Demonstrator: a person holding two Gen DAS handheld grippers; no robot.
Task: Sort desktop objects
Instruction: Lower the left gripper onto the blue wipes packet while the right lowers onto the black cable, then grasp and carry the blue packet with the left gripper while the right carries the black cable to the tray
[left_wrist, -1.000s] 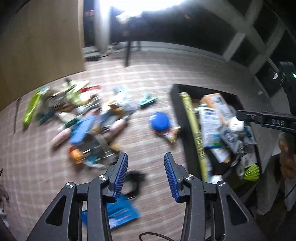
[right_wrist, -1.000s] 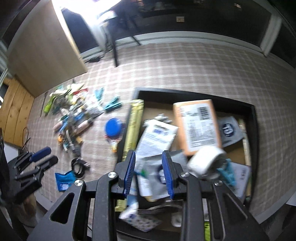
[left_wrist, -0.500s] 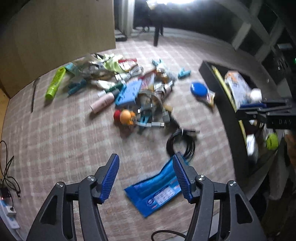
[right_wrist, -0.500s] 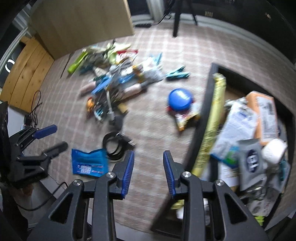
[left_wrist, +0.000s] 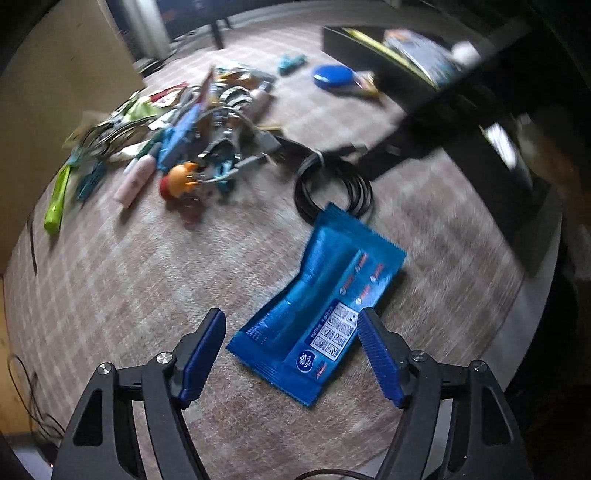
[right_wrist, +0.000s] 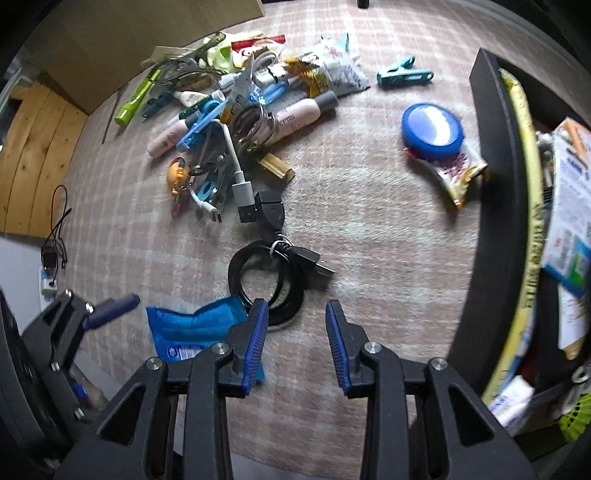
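Checked cloth covers the surface (left_wrist: 147, 280) where the left tool (left_wrist: 291, 354), jaws opening and empty, straddles a soft, crinkly blue wipes packet (left_wrist: 317, 295); grip its 6 o'clock edge.

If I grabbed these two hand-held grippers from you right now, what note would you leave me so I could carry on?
Left hand-held gripper: jaws opening, empty, right above the blue packet, not touching it.
Right hand-held gripper: open, empty, near the black cable coil.
Things: a black tray on the right already holds packets and boxes. Left on the cloth: the packet, the coil, a blue round tin on a snack wrapper, a teal clip, and a mixed pile of tubes, pens and cables.
Done: part of the sorting. Left: probably the packet first, then the coil, then the rest.
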